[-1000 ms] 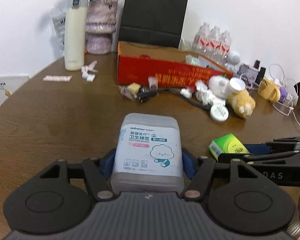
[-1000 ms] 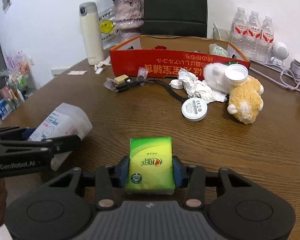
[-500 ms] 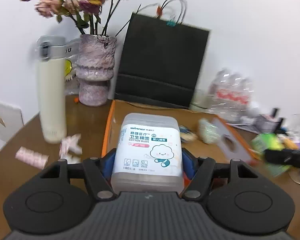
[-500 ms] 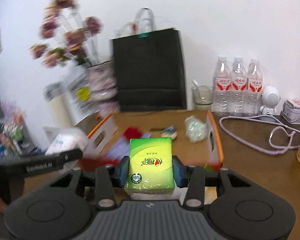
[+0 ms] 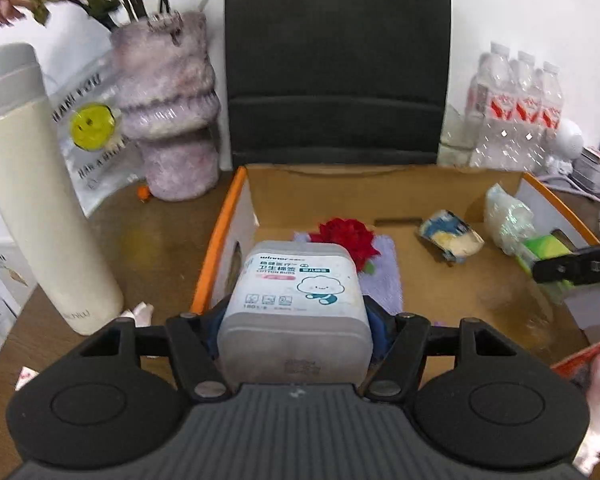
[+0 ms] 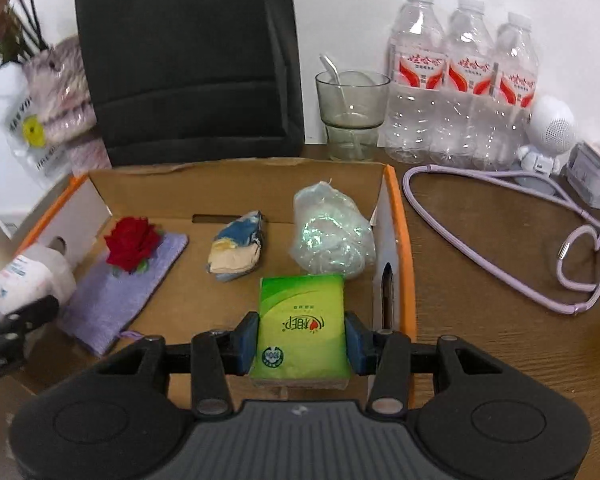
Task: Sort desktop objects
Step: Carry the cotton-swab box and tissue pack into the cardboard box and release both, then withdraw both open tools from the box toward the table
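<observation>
My left gripper (image 5: 296,316) is shut on a translucent cotton bud box (image 5: 296,300) with a cloud label, held over the left end of an open cardboard box (image 5: 340,184) with orange edges. My right gripper (image 6: 302,336) is shut on a green tissue pack (image 6: 302,320) over the right end of the same cardboard box (image 6: 236,176). Inside the box lie a red rose (image 6: 132,246) on a purple cloth (image 6: 116,300), a blue and cream wrapper (image 6: 236,252) and a crumpled clear bag (image 6: 332,236). The cotton bud box (image 6: 28,276) shows at the left of the right wrist view.
A cream flask (image 5: 36,184) and a vase of dried flowers (image 5: 168,104) stand left of the box. A black paper bag (image 6: 188,56) is behind it. A glass (image 6: 352,112), three water bottles (image 6: 460,88), a white speaker (image 6: 548,132) and a lilac cable (image 6: 540,248) are on the right.
Both grippers have travelled forward across the table with their loads, from over the bare wood to above the open cardboard box. Neither grip has changed.
</observation>
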Available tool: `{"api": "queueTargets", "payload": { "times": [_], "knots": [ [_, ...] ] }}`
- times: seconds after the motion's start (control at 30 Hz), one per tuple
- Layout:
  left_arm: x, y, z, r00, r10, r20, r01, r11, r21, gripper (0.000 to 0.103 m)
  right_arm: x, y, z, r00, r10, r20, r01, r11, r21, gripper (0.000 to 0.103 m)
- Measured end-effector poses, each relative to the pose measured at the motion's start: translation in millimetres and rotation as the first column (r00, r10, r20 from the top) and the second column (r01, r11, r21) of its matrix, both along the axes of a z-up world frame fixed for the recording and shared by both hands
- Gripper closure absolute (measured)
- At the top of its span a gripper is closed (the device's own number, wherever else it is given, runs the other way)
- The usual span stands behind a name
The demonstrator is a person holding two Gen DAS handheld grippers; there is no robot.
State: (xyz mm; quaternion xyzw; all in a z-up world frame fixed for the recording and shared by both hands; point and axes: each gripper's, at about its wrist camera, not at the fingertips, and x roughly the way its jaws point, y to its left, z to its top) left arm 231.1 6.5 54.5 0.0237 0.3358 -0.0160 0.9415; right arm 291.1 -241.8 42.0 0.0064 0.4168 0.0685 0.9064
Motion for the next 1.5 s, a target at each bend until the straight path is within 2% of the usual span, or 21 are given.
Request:
{"api": "queueTargets", "payload": {
  "times": [0.17,0.3,0.4,0.47,0.53,0.57,0.6,0.7,0.87,1.1,1.2,1.27,1.3,1.33,1.4,1.43,1.5],
  "knots": [
    [4,8,8,0.998,-0.012,-0.067,0.009,0.999,-0.04,0.035,13,1,3,0.999,-0.034,-0.025,0.035,0.999,0.007,0.057],
    [2,17,25,0.993,-0.045,-0.105,0.036,0.996,-0.084,0.023,11,-11,19,0.999,-0.043,-0.033,0.047,0.992,0.116,0.044],
    [3,19,33,0.99,-0.062,-0.126,0.053,0.996,-0.07,0.023,5,-13,32,0.998,-0.039,-0.045,0.045,0.988,0.149,0.044],
    [4,22,39,0.987,-0.06,-0.148,0.047,0.995,-0.089,0.023,1,-14,38,0.997,-0.03,-0.077,0.044,0.982,0.182,0.042],
    [3,25,47,0.985,-0.048,-0.167,0.031,0.994,-0.106,0.019,-3,-12,42,0.992,-0.013,-0.122,0.037,0.979,0.198,0.031],
    [2,25,50,0.983,-0.058,-0.175,0.038,0.993,-0.114,0.017,-6,-11,43,0.989,-0.002,-0.146,0.03,0.981,0.194,0.021],
    [0,24,54,0.981,-0.067,-0.183,0.046,0.992,-0.114,0.016,-8,-9,44,0.986,0.009,-0.165,0.022,0.982,0.185,0.019],
    [-7,19,64,0.975,-0.075,-0.209,0.058,0.995,-0.086,0.013,-19,-9,49,0.982,0.002,-0.191,0.031,0.985,0.172,0.019],
    [-20,13,72,0.966,-0.083,-0.244,0.062,0.994,-0.091,0.008,-37,-9,54,0.976,0.005,-0.217,0.03,0.987,0.158,0.019],
    [-34,19,83,0.955,-0.025,-0.297,-0.011,0.993,-0.118,0.006,-63,-5,73,0.98,0.029,-0.198,-0.004,0.992,0.127,0.018],
    [-51,20,93,0.972,0.014,-0.235,-0.041,0.993,-0.109,0.004,-78,0,84,0.988,0.042,-0.147,-0.026,0.994,0.108,0.016],
    [-71,17,100,0.995,0.02,-0.102,-0.03,0.995,-0.097,0.0,-97,6,91,0.996,0.07,-0.047,-0.066,0.994,0.089,0.016],
    [-83,15,103,1.0,0.015,-0.006,-0.016,0.996,-0.085,0.0,-112,10,96,0.995,0.084,0.054,-0.088,0.994,0.071,0.016],
    [-94,13,105,0.997,0.001,0.073,0.004,0.997,-0.072,0.0,-125,14,100,0.984,0.097,0.148,-0.105,0.993,0.047,0.016],
    [-113,10,106,0.98,-0.016,0.196,0.029,0.998,-0.061,0.0,-154,20,105,0.937,0.112,0.331,-0.114,0.993,-0.012,0.013],
    [-120,9,106,0.975,-0.013,0.222,0.028,0.997,-0.066,0.0,-167,23,105,0.91,0.113,0.398,-0.108,0.994,-0.035,0.012],
    [-132,8,105,0.968,-0.027,0.249,0.056,0.993,-0.107,0.0,-185,28,103,0.876,0.113,0.469,-0.101,0.994,-0.051,0.012]
  ]
}}
